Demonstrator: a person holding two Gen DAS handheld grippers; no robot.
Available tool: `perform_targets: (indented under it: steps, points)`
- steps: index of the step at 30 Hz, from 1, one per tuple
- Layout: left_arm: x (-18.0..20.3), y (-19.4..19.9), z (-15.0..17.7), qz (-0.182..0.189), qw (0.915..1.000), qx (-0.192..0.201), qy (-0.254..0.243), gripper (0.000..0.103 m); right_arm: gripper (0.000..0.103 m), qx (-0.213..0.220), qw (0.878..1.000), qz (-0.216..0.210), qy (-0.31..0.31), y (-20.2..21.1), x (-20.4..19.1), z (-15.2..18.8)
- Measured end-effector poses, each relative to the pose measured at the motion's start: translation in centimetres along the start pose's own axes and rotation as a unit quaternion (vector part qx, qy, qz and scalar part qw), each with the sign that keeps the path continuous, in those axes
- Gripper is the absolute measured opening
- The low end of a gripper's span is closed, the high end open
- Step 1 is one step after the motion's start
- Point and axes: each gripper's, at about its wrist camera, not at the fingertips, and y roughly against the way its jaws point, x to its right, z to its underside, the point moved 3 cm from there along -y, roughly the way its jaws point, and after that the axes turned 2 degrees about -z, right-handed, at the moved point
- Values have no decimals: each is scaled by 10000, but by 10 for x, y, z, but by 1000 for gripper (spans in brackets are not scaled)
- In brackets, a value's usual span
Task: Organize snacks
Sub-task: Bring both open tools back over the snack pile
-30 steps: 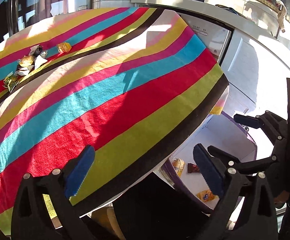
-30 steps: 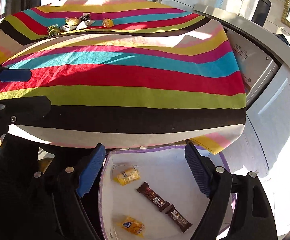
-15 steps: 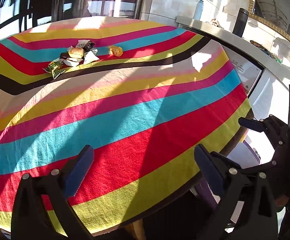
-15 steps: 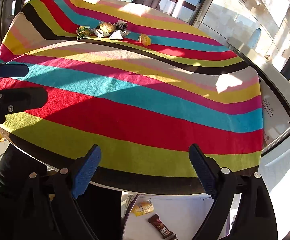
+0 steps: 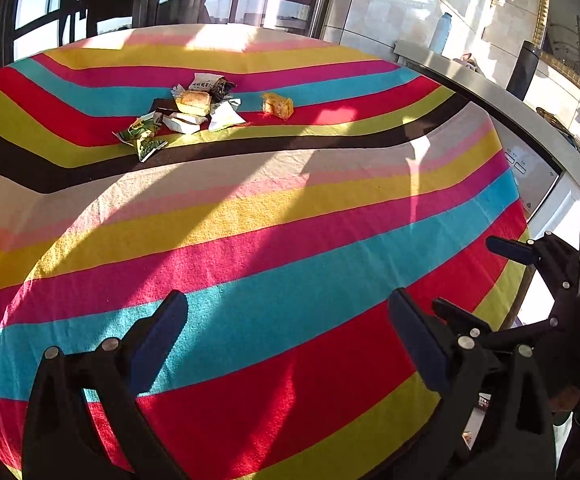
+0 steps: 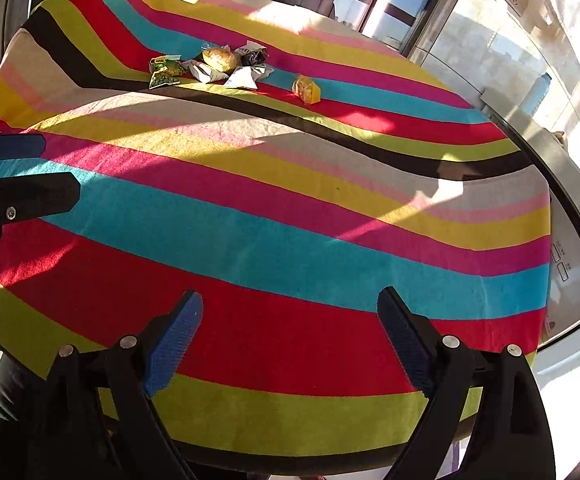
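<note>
We hold both grippers over the near edge of the round bench [image 5: 329, 208], which is covered by a striped cloth [image 6: 290, 240] in red, blue, pink, yellow, green and black. The left gripper [image 5: 290, 344] has its fingers [image 5: 158, 340] spread wide with nothing between them, only cloth below. The right gripper [image 6: 290, 340] has just been opening its fingers [image 6: 174, 344] and they stand wide apart and empty as well. The snacks sit far across the bench: a pile of snacks [image 5: 186, 114] with green packets [image 6: 164, 72], white wrappers [image 6: 244, 78], a bun in clear wrap [image 6: 220, 59] and a dark packet [image 6: 254, 55], all touching or overlapping, and a yellow snack [image 5: 278, 106] lying alone just to the right of the pile. Both grippers are well apart from them
</note>
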Motion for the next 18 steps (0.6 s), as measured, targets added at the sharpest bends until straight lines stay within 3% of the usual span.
perform_targets:
  steps: [18]
  points:
    - [-33, -68, -67, -233, 9991, -268, 222, 100, 86, -265, 9995, -191, 25, -79, 20, -75]
